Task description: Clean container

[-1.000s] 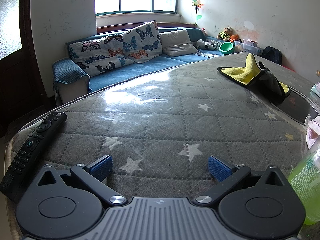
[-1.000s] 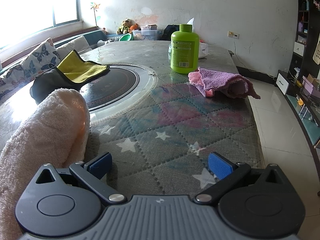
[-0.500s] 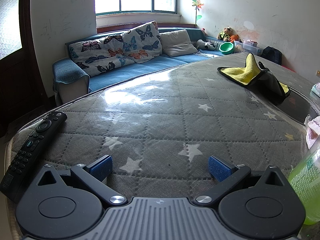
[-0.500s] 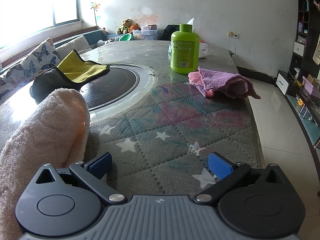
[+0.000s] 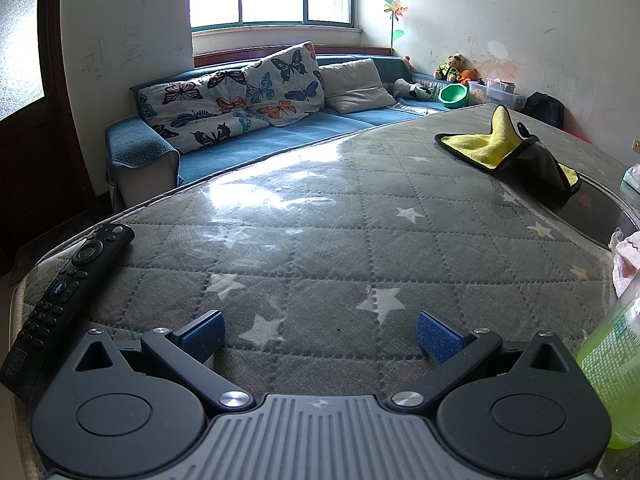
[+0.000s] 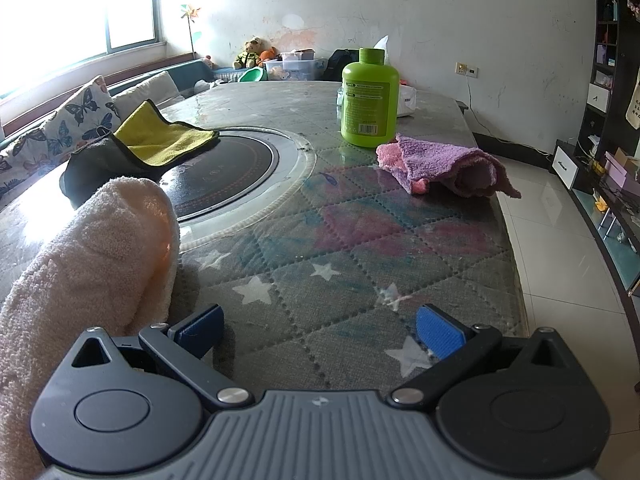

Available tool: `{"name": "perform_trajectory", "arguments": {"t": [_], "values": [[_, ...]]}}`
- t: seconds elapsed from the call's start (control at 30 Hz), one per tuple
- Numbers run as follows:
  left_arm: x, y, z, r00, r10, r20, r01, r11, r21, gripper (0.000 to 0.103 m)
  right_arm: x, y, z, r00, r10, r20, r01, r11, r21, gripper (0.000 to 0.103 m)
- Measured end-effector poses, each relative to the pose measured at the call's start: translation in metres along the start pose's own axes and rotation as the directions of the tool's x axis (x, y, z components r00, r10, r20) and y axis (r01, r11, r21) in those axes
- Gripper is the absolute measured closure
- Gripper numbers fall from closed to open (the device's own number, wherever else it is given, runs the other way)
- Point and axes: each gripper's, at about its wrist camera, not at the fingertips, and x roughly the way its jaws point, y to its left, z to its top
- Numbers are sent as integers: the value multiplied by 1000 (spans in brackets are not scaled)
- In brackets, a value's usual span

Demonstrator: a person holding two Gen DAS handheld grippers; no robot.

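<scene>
Your left gripper and right gripper both sit with jaws spread wide, holding nothing, exactly as a second ago; nothing on the table has shifted. The green bottle stands upright beyond the purple cloth, well ahead of your right gripper. A pale towel lies beside its left finger.

both wrist views low over table, sharing yellow cloth.

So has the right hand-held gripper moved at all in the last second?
No. The right hand-held gripper sits just where it was against the green bottle and purple towel.
</scene>
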Motion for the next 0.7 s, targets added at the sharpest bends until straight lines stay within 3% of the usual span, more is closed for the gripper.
{"name": "perform_trajectory", "arguments": {"t": [0.7], "values": [[1,4,0,1000,1,0,-1,1000,2,0,1,2,0,1000,1,0,-1,1000,2,0]]}}
